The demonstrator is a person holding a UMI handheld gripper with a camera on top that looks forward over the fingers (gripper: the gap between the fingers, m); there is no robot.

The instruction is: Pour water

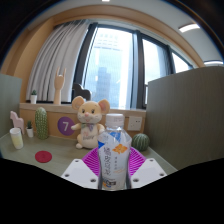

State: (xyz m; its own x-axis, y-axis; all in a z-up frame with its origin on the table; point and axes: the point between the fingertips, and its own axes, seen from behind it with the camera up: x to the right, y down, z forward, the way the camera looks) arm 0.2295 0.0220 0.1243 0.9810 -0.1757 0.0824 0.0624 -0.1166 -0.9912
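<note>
So the gripper (115,172) was clamped on a clear plastic water bottle (115,158), both magenta pads (93,160) pressed against its sides; bottle stood upright with a white cap and an orange-and-blue label, writing too small to read; past it on the tabletop (60,158) sat a fuzzy plush mouse (88,121), a purple ball marked "7" (65,126), a ribbed green cactus-shaped thing (41,122), a flat pink disc (43,156); big windows (112,68) with pale curtains (58,60) behind.

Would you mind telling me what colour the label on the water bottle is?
Orange, on the water bottle held between the tongs; seen in the gripper view.
</note>
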